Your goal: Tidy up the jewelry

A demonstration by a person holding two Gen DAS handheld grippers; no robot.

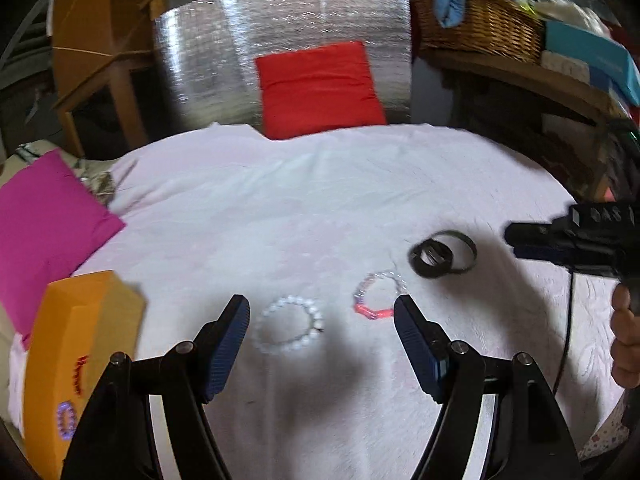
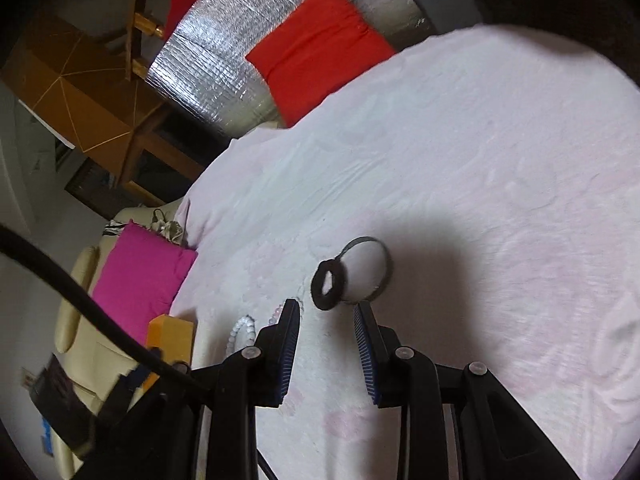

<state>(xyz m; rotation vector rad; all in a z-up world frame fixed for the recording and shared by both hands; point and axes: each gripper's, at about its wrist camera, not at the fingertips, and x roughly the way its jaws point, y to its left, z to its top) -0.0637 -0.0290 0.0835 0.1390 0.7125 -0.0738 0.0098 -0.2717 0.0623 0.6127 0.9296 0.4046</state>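
At lower left of the left view, an orange box [image 1: 80, 360] holds bracelets; left gripper [image 1: 322, 312] jaws apart, right gripper [image 2: 327, 312] jaws narrowly apart, both empty, angled down.

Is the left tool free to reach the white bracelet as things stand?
Probably yes: the left tool is open, empty, with the white bracelet lying flat just ahead between its fingers, nothing covering it.

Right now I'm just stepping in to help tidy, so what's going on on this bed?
A person is sorting jewelry on the pale blanket with two hand-held grippers, neither holding anything yet. The left hand-held gripper is open above the white bead bracelet, with the pink bracelet beside it. The right hand-held gripper points at the dark bangles. An orange box sits at the left.
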